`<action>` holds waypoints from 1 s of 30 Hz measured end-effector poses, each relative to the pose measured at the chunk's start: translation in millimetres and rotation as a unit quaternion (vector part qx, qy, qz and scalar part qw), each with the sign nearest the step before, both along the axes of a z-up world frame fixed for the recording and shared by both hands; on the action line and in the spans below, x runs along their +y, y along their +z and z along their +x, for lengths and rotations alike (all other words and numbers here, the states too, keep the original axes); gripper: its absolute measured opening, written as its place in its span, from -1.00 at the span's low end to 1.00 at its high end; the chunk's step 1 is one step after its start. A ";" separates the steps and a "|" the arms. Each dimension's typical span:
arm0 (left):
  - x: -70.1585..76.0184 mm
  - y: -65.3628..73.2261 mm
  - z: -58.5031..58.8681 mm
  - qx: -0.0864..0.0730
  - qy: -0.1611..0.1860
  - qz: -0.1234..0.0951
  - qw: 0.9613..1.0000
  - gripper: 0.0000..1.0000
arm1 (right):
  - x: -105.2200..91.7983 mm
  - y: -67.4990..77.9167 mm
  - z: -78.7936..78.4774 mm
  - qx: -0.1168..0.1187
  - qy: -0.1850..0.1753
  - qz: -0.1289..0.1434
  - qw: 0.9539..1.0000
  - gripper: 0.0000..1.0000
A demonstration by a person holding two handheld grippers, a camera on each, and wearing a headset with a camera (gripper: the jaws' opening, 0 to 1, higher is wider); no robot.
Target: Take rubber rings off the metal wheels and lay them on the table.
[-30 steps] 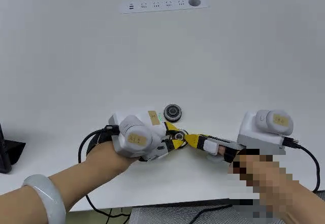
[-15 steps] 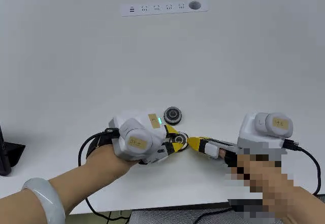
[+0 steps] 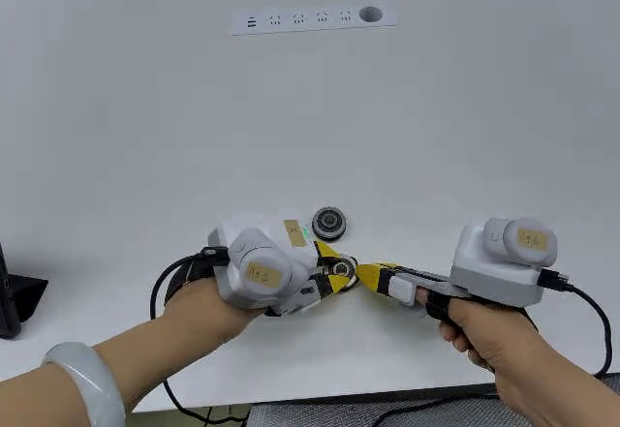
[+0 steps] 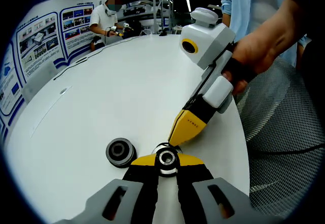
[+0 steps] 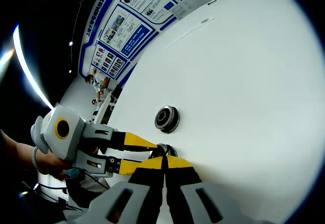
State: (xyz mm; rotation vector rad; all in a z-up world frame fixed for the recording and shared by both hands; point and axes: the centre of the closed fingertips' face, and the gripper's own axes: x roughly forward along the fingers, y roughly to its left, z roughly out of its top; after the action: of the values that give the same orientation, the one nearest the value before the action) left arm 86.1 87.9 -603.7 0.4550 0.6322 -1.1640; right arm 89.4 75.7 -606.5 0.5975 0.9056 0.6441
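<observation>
The left tool (image 3: 334, 264) is clenched on a metal wheel (image 4: 166, 159), with one jaw on each side of it. The wheel sits low by the white surface (image 3: 436, 137), near the front edge. I cannot tell if it rests on the surface.

The right tool (image 3: 366, 273) comes in from 3 o'clock of that wheel. Its jaws are pressed tight together, and their yellow tips touch the rim of the wheel. I cannot tell if they pinch the black rubber ring.

A second wheel (image 3: 329, 221) lies flat on the surface at 12 o'clock from the held one. It is near but not touching, and it has its black ring on. A white power strip (image 3: 312, 16) lies far off at 12 o'clock, near the back of the surface.
</observation>
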 end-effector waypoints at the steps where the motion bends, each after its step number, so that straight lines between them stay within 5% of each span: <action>1: 0.0 0.0 0.0 0.000 0.000 0.000 1.000 -0.74 | 0.1 0.0 0.0 0.000 -0.001 0.001 1.000 -0.97; 21: -0.1 -0.3 0.3 0.000 0.000 0.000 1.000 -0.74 | 15.6 18.9 3.4 -0.015 0.008 0.022 1.000 -0.97; 30: -0.3 0.2 0.1 -0.002 -0.001 0.001 1.000 -0.74 | 8.9 12.5 1.2 -0.008 -0.001 0.017 1.000 -0.97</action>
State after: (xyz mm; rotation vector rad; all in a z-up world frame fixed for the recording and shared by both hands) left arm 86.2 87.6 -603.5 0.4584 0.6297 -1.1643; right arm 90.6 84.6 -594.1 0.6223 0.8803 0.6638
